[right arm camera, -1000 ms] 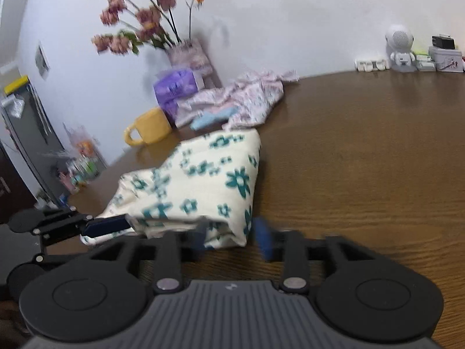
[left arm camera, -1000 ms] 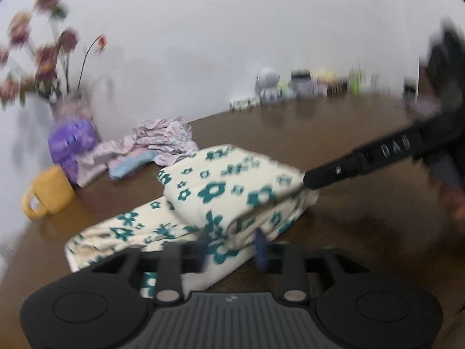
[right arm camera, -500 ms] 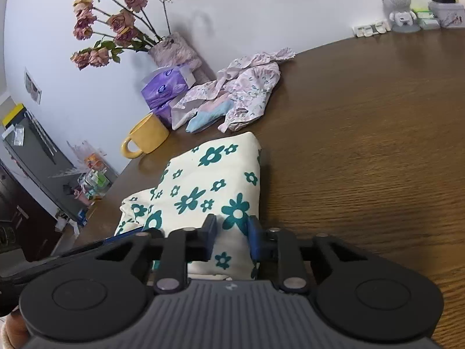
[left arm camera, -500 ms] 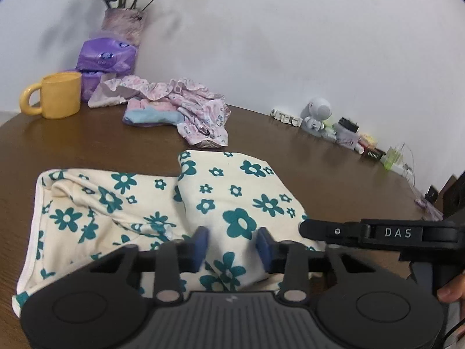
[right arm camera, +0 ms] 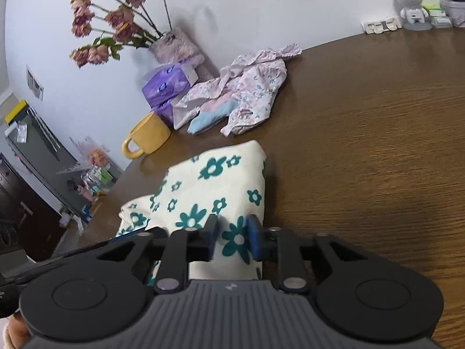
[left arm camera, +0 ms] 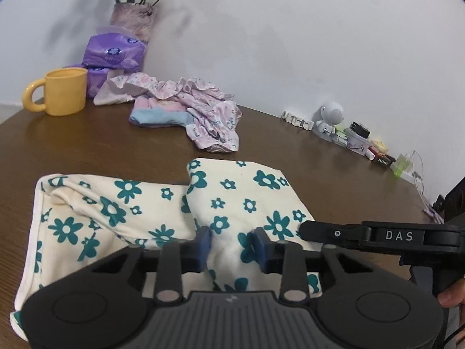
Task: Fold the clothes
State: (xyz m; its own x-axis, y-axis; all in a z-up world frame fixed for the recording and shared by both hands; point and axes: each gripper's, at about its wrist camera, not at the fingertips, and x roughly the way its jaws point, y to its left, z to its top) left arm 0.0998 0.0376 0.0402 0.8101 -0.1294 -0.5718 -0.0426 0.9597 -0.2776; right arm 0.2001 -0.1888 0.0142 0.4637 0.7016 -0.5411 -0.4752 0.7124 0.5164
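The left gripper (left arm camera: 232,245) pinches the flowery cloth (left arm camera: 247,192) on the brown table (left arm camera: 334,174). The right gripper (right arm camera: 231,240) pinches the same cloth beside it.

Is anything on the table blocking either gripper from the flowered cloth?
Nothing visible. Both the left gripper and right gripper already have the flowered cloth between their fingers. The pink clothes pile lies farther back, apart.
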